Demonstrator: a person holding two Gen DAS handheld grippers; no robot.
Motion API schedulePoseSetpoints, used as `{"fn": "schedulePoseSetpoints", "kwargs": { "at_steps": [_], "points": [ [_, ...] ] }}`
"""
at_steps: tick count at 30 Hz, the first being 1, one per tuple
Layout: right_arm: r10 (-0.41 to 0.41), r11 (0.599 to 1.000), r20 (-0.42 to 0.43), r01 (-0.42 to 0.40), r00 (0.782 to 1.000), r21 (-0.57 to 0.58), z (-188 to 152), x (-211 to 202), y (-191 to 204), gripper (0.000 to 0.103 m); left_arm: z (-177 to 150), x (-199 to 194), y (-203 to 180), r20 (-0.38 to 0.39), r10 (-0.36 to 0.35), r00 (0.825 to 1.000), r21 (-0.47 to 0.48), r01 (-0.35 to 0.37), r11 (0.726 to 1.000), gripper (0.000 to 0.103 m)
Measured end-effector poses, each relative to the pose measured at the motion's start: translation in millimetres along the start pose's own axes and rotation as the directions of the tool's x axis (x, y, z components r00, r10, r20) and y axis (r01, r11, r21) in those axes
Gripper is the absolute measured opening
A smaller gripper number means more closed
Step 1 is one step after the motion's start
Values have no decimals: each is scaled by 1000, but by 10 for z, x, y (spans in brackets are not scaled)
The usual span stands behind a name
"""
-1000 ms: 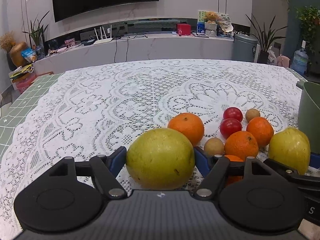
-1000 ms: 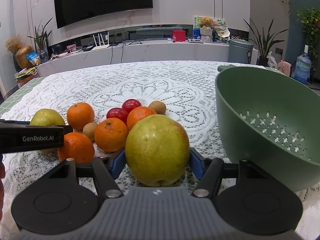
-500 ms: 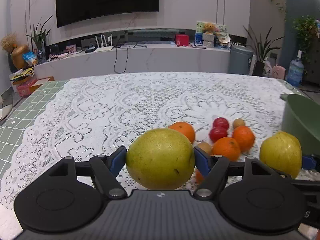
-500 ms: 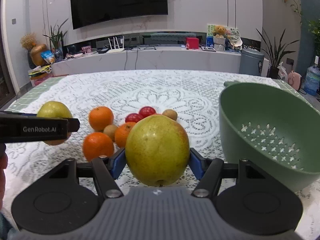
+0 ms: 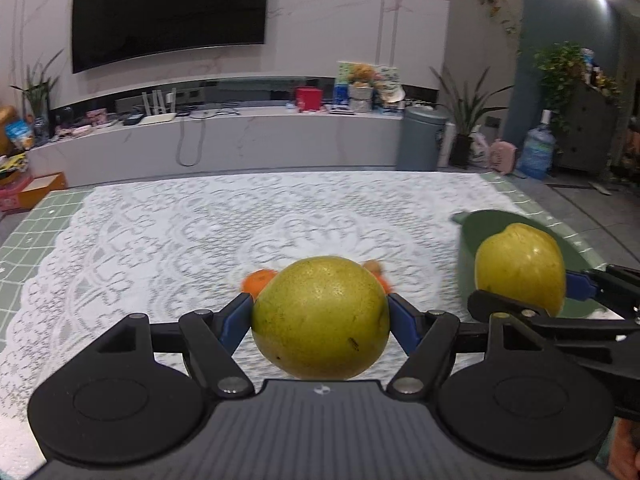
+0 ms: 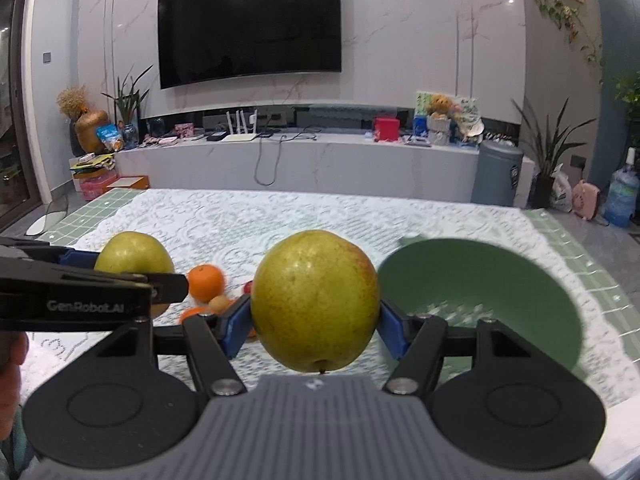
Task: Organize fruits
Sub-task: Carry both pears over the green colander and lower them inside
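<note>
Left gripper [image 5: 320, 316] clamped on green pear [image 5: 320, 318]; right gripper [image 6: 315, 320] clamped on yellow-green pear [image 6: 316, 300]. Oranges [image 6: 206, 282] behind, mostly hidden, blurred. Green colander [image 6: 480, 280] partly blocked.

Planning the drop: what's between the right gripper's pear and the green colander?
Nothing; in the right wrist view, only bare lace tablecloth separates the pear from the colander.

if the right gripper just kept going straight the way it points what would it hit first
Probably nothing soon. The right gripper, shut on a pear, is held above the lace tablecloth; the green colander sits right of that line. Depth is unclear.
</note>
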State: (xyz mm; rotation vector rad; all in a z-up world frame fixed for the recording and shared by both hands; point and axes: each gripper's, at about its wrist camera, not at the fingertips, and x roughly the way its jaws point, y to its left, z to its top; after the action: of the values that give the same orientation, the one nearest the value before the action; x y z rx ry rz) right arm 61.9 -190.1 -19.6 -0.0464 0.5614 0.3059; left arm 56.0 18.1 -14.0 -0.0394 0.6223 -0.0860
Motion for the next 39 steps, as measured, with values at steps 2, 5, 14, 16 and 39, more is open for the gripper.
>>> {"fn": "schedulePoseSetpoints", "kwargs": {
  "at_steps": [2,5,14,16,39],
  "points": [
    [-31,999,-15,31,999,-12,57,-39,-111,63,75,-3,-102,-8,-25,1000,14,26,1000,83],
    [-60,998,-50,61,997,2,121,-63,-338,63,185,19,-287,-15,-63,998,44,63,997,83],
    [-110,994,-194,103,975,-42,218,132,-976,63,587,235,-973,-75,-206,976,181,216,959,83],
    [-103,994,-225,91,969,-62,230,221,-1076,63,648,328,-1109,-102,-233,967,212,250,945,83],
    [-52,976,-429,-47,902,-215,169,1001,-1362,63,745,1397,-1715,-416,-238,878,357,399,845,83]
  ]
}}
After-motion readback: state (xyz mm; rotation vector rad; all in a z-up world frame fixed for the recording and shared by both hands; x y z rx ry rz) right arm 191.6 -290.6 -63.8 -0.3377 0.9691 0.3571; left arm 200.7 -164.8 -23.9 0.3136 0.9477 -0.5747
